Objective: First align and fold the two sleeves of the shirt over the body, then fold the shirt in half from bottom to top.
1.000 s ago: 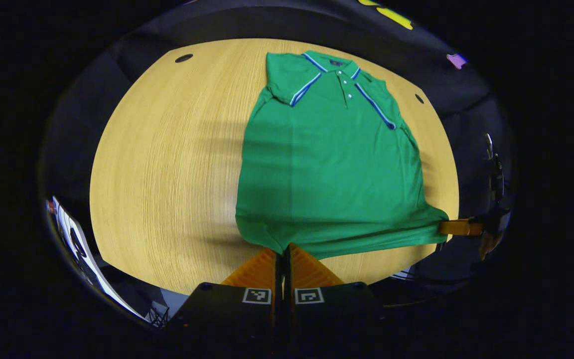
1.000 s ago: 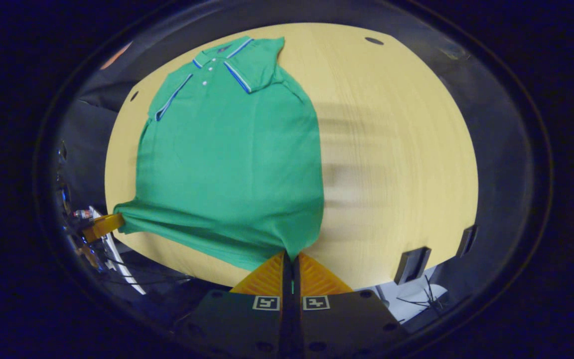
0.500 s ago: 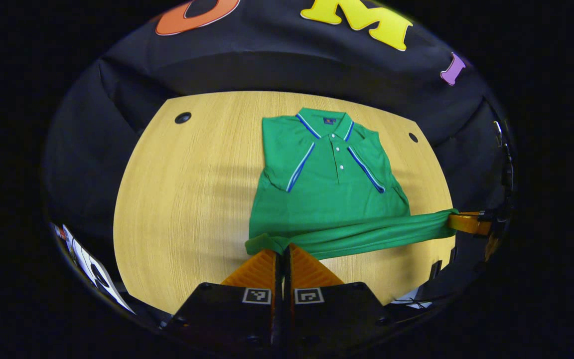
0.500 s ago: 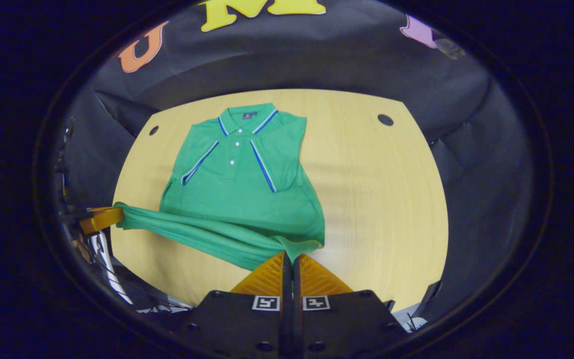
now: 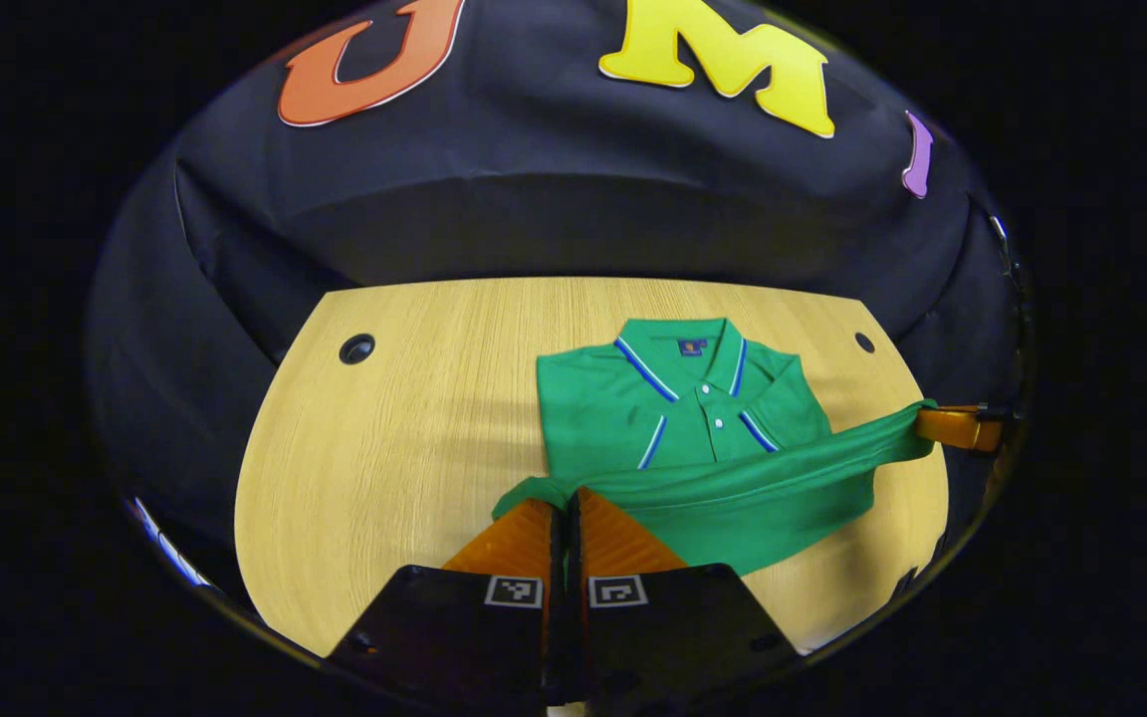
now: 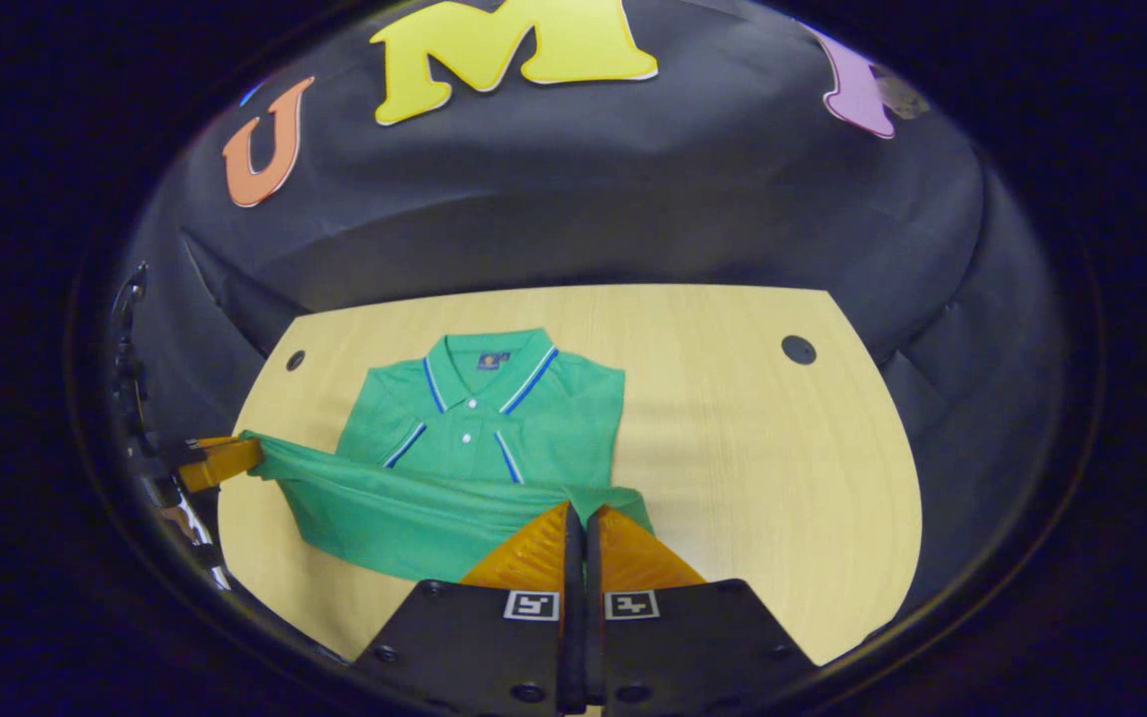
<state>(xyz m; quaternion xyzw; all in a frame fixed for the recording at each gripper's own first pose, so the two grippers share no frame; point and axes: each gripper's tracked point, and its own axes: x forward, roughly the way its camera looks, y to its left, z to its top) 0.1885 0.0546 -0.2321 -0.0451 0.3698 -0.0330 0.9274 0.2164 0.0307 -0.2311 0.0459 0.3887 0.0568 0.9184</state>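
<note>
Wood table (image 5: 414,418), 2 round holes (image 5: 356,349) near far corners.

Both tongs, left (image 5: 566,498) & right (image 6: 578,513), have carried the hem of the green polo shirt w/ blue-white trim (image 5: 703,418) up & fwd since 1 s ago; lifted hem now hangs over shirt's lower body, nearer collar. More booth wall in both views.
</note>
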